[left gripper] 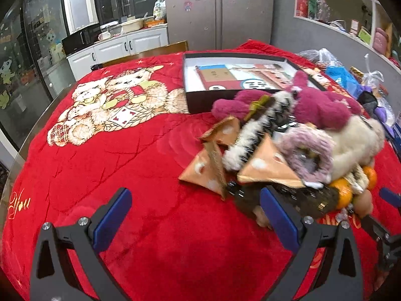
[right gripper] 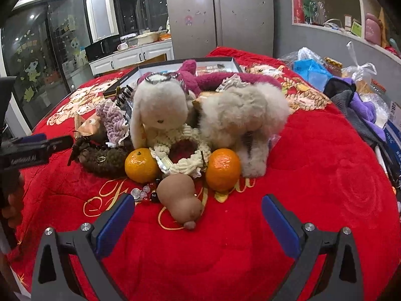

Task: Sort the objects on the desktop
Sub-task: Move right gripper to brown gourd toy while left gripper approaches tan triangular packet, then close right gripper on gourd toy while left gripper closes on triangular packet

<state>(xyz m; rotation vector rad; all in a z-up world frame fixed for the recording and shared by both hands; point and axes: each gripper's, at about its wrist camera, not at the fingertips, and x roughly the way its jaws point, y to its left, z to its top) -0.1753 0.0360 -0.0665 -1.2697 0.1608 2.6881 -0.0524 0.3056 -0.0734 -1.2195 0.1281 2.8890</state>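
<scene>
A heap of small things lies on the red blanket (left gripper: 125, 175). The heap holds a magenta plush (left gripper: 313, 105), a striped hair claw (left gripper: 253, 135), triangular orange packets (left gripper: 203, 170) and a purple scrunchie (left gripper: 308, 148). My left gripper (left gripper: 195, 200) is open, low over the blanket, left of the heap. In the right wrist view a white bunny plush (right gripper: 158, 110), a fluffy cream plush (right gripper: 245, 115), two oranges (right gripper: 140, 164) (right gripper: 223, 169), a cream scrunchie (right gripper: 185, 155) and a brown gourd (right gripper: 180, 200) show. My right gripper (right gripper: 198, 203) is open, with the gourd just ahead between its fingers.
An open black box (left gripper: 198, 100) with cards inside sits behind the heap. Plastic bags, a blue pack (right gripper: 310, 70) and purple cloth (right gripper: 368, 110) crowd the table's right side. Beads (right gripper: 145, 194) lie beside the gourd. A brown fuzzy clip (right gripper: 105, 160) rests at the heap's left.
</scene>
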